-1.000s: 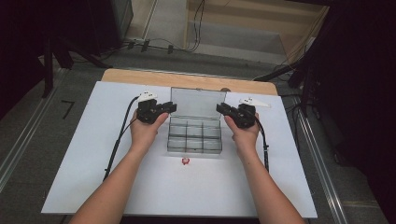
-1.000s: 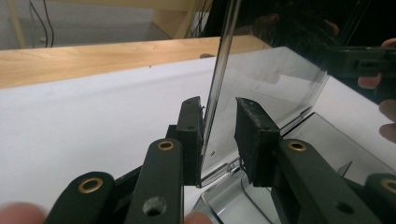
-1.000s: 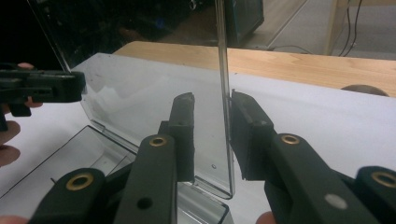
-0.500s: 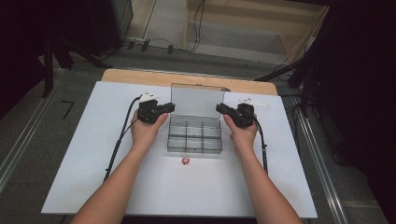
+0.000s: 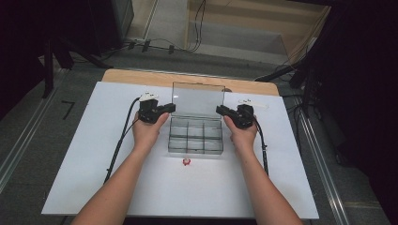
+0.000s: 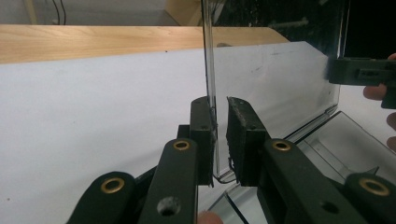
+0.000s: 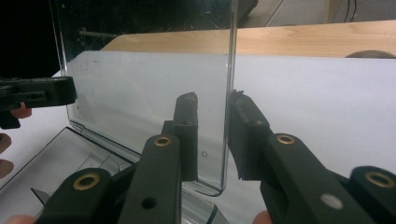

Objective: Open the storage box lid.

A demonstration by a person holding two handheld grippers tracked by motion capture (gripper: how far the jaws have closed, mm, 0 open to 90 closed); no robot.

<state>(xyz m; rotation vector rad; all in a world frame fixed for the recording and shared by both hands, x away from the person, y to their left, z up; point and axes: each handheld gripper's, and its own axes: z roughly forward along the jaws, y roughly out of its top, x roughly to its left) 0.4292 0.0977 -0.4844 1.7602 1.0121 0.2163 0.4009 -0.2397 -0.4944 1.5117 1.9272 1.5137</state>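
- High view first: a clear plastic organizer box (image 5: 195, 138) sits mid-surface on the white surface (image 5: 84, 154), its lid (image 5: 198, 99) standing upright at the far side.
- Left gripper (image 5: 170, 108) is at the lid's left edge, right gripper (image 5: 219, 110) at its right edge, one hand on each.
- Left gripper view: the lid edge (image 6: 208, 70) runs right between the fingers (image 6: 203, 135). The left-hand finger sits against the plastic, the other one has a thin gap, so I can't tell if it's truly clamped. Those jaws have just been closing in, with the lid between them.
- Right gripper view: the lid's edge (image 7: 231, 88) sits between the fingers (image 7: 187, 140) with a visible gap on both sides, so not clamped.
- A small red thing (image 5: 186, 162) lies on the surface just in front of the box, nearer the person than either set of fingers.
- Wooden board (image 5: 141, 77) lies beyond the lid.
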